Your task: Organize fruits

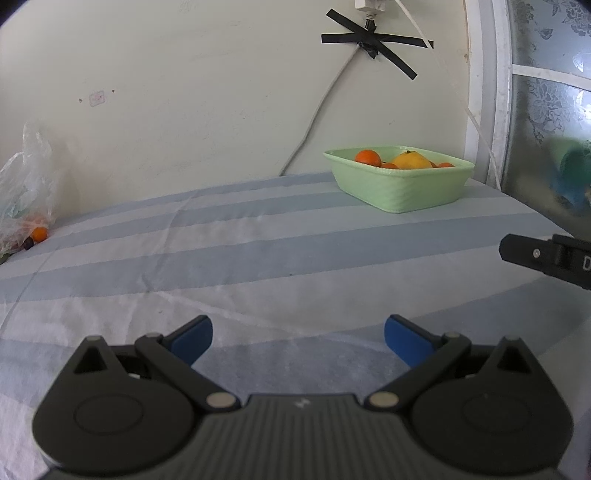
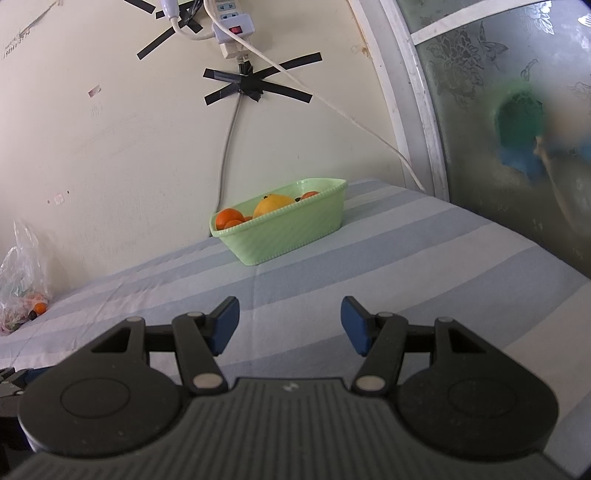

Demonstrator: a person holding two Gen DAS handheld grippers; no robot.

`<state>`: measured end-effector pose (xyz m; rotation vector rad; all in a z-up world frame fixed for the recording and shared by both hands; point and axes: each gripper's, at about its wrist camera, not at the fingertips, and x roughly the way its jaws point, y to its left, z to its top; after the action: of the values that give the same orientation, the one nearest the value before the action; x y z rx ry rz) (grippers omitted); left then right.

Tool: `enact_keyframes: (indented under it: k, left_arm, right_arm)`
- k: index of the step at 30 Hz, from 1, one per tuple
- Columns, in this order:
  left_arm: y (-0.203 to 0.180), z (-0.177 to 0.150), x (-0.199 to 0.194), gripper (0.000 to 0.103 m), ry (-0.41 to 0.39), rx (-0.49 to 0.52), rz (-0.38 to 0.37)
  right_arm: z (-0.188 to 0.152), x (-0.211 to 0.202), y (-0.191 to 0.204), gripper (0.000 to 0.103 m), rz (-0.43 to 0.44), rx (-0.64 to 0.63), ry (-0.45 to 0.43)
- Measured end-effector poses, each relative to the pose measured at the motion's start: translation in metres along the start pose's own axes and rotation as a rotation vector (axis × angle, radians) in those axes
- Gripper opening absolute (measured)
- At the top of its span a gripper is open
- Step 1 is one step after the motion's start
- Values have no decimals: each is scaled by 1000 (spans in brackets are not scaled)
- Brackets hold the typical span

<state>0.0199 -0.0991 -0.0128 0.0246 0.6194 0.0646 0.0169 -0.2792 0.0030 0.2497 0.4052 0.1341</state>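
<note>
A light green basket [image 1: 402, 192] stands at the far right of the striped table, also in the right wrist view [image 2: 284, 236]. It holds a large yellow-orange fruit [image 1: 410, 161] [image 2: 274, 205] and several small oranges [image 1: 368, 157] [image 2: 228, 217]. A clear plastic bag [image 1: 26, 192] [image 2: 22, 269] lies at the far left with a small orange [image 1: 39, 233] [image 2: 40, 307] at its mouth. My left gripper [image 1: 298, 338] is open and empty above the cloth. My right gripper [image 2: 290, 325] is open and empty, well short of the basket.
A blue and white striped cloth [image 1: 258, 258] covers the table. A wall with taped cables [image 1: 369, 40] and a power strip [image 2: 232, 33] rises behind it. A frosted glass door [image 2: 517, 110] stands at the right. Part of the right gripper's body [image 1: 546, 258] shows at the right edge.
</note>
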Motion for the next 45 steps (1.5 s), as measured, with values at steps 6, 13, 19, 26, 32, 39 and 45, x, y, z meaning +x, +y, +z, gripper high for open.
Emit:
enact_keyframes:
  k: [6, 13, 19, 26, 32, 39, 45]
  left_arm:
    - [0, 0, 0, 103, 0, 1, -10]
    - [-1, -1, -1, 103, 2, 0, -15]
    - [0, 0, 0, 103, 3, 0, -18]
    - [0, 0, 1, 103, 7, -2, -22]
    - [0, 0, 2, 103, 8, -4, -27]
    - [1, -1, 2, 103, 2, -7, -20]
    - [1, -1, 2, 103, 1, -6, -22]
  right_arm:
    - [0, -1, 0, 63, 1, 0, -2]
    - [0, -1, -1, 63, 1, 0, -1]
    - [0, -1, 0, 64, 1, 0, -1]
    - [1, -2, 0, 68, 4, -1, -6]
    - [1, -2, 0, 68, 5, -1, -6]
    - [1, -2, -1, 68, 6, -1, -6]
    - [0, -2, -1, 68, 7, 0, -7]
